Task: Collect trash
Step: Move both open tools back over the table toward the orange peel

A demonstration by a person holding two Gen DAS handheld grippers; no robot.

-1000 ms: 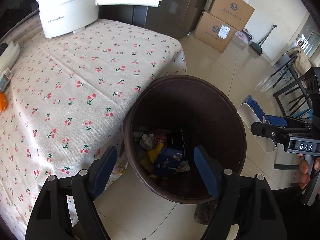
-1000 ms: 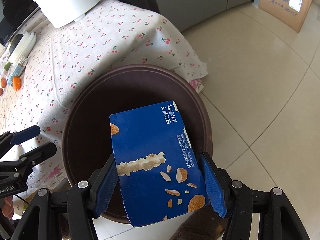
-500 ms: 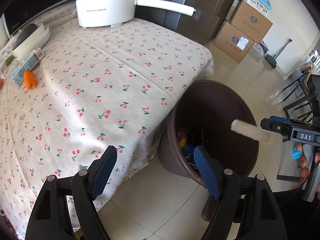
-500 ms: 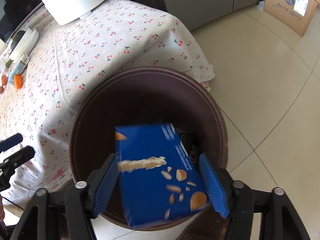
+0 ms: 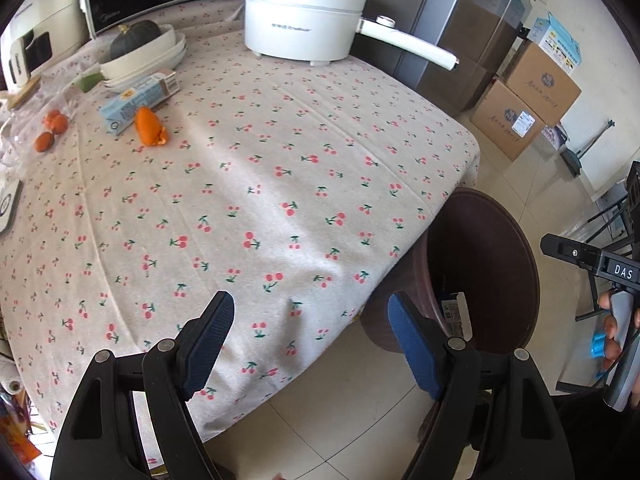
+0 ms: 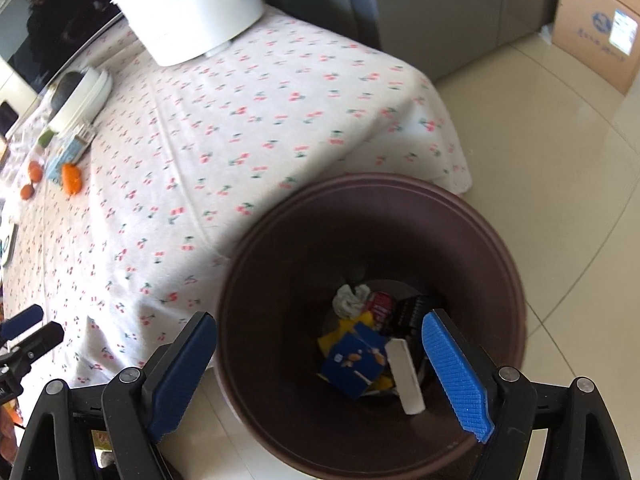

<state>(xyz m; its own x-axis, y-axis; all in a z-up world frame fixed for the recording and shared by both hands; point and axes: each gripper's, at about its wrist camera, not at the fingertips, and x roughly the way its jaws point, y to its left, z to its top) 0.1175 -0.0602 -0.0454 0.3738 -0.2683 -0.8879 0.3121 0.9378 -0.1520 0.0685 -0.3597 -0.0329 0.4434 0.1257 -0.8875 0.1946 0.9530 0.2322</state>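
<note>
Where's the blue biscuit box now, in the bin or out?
In. The blue biscuit box lies at the bottom of the brown bin on other trash; the right claw above it is opening, with nothing between its pads.

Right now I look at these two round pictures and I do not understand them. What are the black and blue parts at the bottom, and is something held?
Each picture comes from a camera on a hand-held claw, looking along its two blue fingers. A person holds one claw in each hand; there is no robot. The left claw is open over the cherry tablecloth, holding nothing. The right claw is opening above the brown bin, with nothing between its fingers; a blue snack box lies inside with other trash. On the table stand a white pot, a carton and an orange wrapper.
</note>
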